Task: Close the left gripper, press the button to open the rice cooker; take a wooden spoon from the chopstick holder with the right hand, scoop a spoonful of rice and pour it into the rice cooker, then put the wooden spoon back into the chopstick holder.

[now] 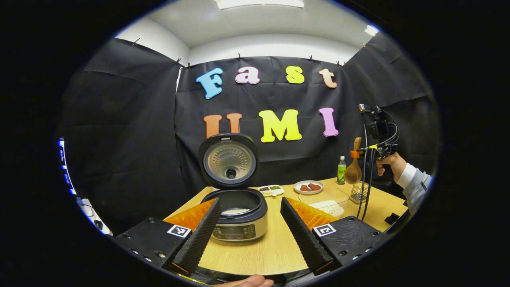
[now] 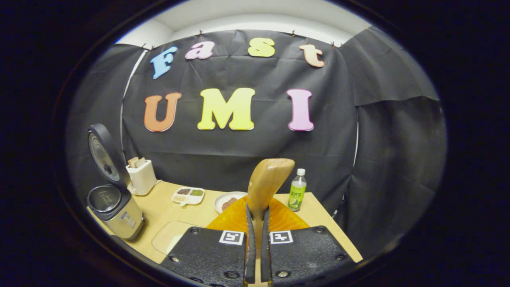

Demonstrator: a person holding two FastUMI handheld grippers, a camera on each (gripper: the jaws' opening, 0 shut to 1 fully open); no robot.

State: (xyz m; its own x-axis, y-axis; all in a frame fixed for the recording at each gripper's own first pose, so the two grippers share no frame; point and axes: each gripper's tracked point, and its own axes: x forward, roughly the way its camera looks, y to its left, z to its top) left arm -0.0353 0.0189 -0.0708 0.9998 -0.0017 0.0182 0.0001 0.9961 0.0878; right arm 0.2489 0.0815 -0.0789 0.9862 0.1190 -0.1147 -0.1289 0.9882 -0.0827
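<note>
Spread wide at the bottom of the left gripper view, the left tool (image 1: 250,223) frames the rice cooker (image 1: 238,215), lid up, on the desk (image 1: 271,247). Right of it sits a clear rice container (image 1: 324,201). Further right, the right tool (image 1: 358,153) hangs raised over the chopstick holder (image 1: 358,192), fingers pinching the wooden spoon (image 2: 265,185), bowl upward.
</note>
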